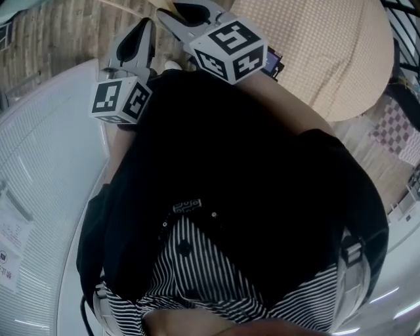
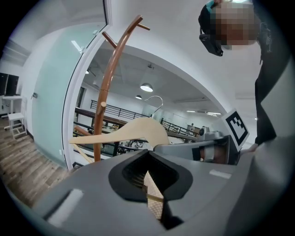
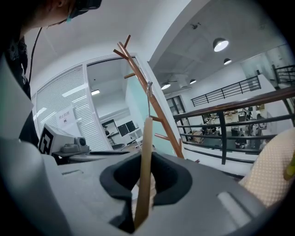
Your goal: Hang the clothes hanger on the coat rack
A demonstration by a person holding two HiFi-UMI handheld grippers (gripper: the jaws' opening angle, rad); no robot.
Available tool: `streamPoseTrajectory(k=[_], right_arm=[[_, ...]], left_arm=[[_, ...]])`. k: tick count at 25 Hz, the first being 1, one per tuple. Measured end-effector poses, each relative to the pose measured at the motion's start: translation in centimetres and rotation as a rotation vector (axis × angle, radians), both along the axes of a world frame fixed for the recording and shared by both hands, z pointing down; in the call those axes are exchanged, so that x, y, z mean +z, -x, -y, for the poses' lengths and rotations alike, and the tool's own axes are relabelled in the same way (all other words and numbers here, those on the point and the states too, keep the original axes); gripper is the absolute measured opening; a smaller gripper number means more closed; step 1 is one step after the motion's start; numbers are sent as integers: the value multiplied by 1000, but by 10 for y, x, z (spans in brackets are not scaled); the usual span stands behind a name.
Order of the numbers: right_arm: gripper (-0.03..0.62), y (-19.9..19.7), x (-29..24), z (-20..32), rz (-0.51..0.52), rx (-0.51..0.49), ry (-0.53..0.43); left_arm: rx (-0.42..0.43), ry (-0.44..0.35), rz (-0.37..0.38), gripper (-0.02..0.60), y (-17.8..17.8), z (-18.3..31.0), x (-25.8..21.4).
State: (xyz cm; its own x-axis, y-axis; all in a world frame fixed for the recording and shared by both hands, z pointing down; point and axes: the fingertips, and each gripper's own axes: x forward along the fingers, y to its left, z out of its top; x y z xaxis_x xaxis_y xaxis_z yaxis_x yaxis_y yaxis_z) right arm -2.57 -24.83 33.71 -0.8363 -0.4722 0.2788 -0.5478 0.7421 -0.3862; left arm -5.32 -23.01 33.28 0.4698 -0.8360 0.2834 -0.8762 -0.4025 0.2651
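Note:
A pale wooden hanger (image 2: 133,131) with a metal hook (image 2: 156,102) is held upright in my right gripper (image 3: 145,184), which is shut on its body; in the right gripper view it shows edge-on (image 3: 146,161). The brown coat rack (image 2: 108,87) stands just beyond it, its pegs (image 3: 125,48) above the hook. My left gripper (image 2: 150,179) is shut on a fold of beige checked cloth (image 2: 154,193) beside a thin bar. In the head view both grippers, left (image 1: 146,29) and right (image 1: 176,10), point away from the person's body.
A frosted glass partition (image 2: 50,92) and white wall stand beside the rack. A black railing (image 3: 230,120) runs behind it. Beige checked cloth (image 1: 315,46) hangs at the right, near the right gripper. Wooden floor (image 2: 23,156) lies below.

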Motion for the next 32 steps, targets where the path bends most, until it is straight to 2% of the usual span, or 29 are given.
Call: streamPoseTrajectory(k=[4,9,13,15,18,20,24,29,32], right_arm=[[60,13,8,13,-14,-24,18],[60,34,6,8,-41,-71,-28],[60,69,-1,9,-88,-94,-60],[60,93,-12,26,-90,-109,-82],[60,120,-22,38,-124,-172,-164],[60,130,-27,39,-120,-228,-215],[60,151,-30,47,-87,-342,-237],[60,146,-21,56,-100,-434,-243],[60,142,-17,56,-139,-487,-253]], left_arm=[[-60,0,-42,3,17,14,3],[-35,-35,-33,3,32,18,0],[-35,-32,-73,3,71,34,-3],[-35,-73,-59,3,98,57,-18],[-18,-231,34,3,128,74,-49],[48,-281,60,3,137,74,-56],[213,-220,-93,5,161,77,-53],[548,-211,-248,5,152,72,-67],[773,-200,-193,5,148,62,-58]])
